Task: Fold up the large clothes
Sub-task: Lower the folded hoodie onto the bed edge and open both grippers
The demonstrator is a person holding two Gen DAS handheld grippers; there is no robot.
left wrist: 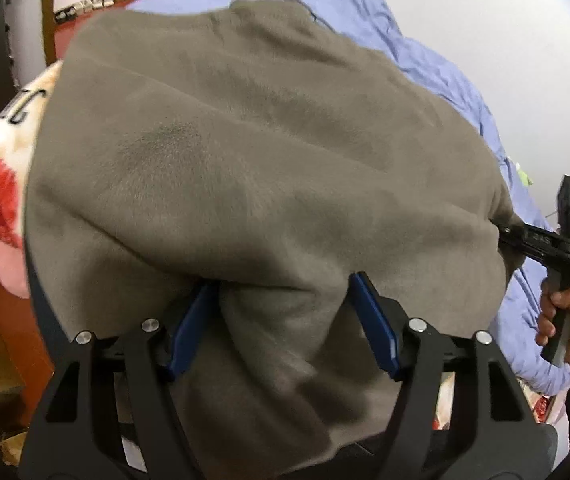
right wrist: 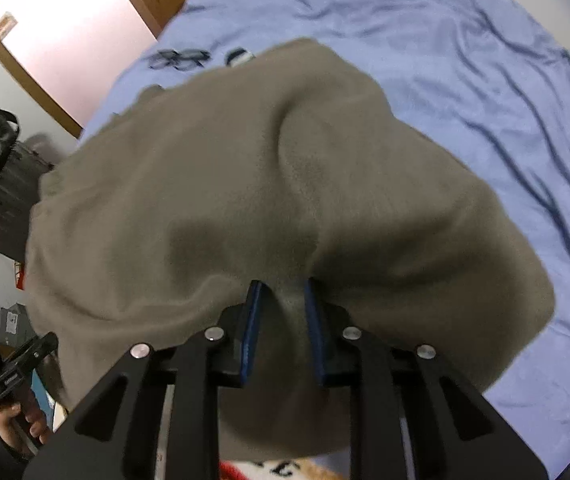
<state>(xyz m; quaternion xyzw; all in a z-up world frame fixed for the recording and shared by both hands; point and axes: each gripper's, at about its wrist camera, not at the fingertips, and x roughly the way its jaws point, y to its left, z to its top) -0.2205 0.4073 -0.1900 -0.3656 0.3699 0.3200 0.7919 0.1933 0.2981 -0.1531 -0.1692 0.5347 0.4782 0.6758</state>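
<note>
The grey fleece garment (left wrist: pixel 245 168) hangs bunched above the blue-sheeted bed (right wrist: pixel 485 92). The left tool (left wrist: pixel 281 296) stands spread around a fold, seemingly loosely; the right tool (right wrist: pixel 283 292) pinches the fabric.

My left tongs (left wrist: pixel 281 320) and right tongs (right wrist: pixel 283 320) look alike: matte black linkage arms with triangular cut-outs, round silver rivets at the joints, flat blue pads on the fingers. At three o'clock, the right unit's black body shows a small green light.

Grey garment (right wrist: pixel 245 184) blocking bedsheet (right wrist: pixel 505 100) access
</note>
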